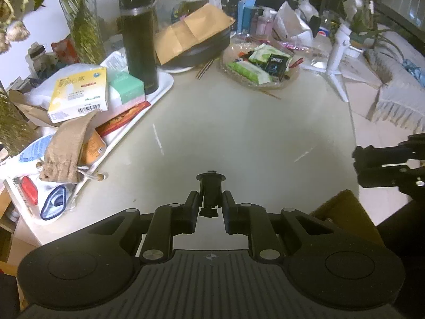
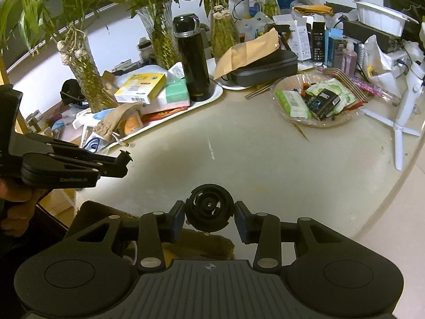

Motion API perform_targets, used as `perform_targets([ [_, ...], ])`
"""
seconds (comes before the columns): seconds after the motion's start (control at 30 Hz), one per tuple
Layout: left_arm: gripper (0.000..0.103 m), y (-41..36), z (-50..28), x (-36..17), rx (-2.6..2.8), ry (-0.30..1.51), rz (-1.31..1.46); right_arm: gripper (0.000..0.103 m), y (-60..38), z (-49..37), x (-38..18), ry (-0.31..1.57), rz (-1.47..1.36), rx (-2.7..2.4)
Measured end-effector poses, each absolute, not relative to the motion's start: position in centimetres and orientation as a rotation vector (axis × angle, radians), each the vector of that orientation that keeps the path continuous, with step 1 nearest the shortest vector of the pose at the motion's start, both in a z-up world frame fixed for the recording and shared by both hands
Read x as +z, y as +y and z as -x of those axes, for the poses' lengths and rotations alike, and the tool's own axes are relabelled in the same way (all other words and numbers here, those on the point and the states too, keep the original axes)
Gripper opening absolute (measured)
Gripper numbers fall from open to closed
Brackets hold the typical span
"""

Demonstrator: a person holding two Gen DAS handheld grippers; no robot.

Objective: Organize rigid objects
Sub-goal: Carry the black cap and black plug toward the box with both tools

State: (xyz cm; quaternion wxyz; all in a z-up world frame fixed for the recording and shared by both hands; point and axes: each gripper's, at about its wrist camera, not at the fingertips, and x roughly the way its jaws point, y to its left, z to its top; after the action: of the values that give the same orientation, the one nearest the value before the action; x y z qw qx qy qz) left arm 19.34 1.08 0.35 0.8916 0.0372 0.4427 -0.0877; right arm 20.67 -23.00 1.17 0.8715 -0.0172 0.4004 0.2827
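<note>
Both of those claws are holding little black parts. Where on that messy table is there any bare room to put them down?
The bare table in front of both grippers is open, bordered by the white tray on the left, the snack basket at the back and the white tripod on the right. The back edge is crowded with vases, boxes and a black flask.
</note>
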Motion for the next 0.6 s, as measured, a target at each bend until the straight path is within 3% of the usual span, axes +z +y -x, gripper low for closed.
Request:
perform_targets([
  [0.6, 0.019, 0.7, -13.6, 1.9, -0.262, 0.886, -0.036, 0.043, -22.6, -17.9, 2.9, 0.805, 0.043, 0.615],
])
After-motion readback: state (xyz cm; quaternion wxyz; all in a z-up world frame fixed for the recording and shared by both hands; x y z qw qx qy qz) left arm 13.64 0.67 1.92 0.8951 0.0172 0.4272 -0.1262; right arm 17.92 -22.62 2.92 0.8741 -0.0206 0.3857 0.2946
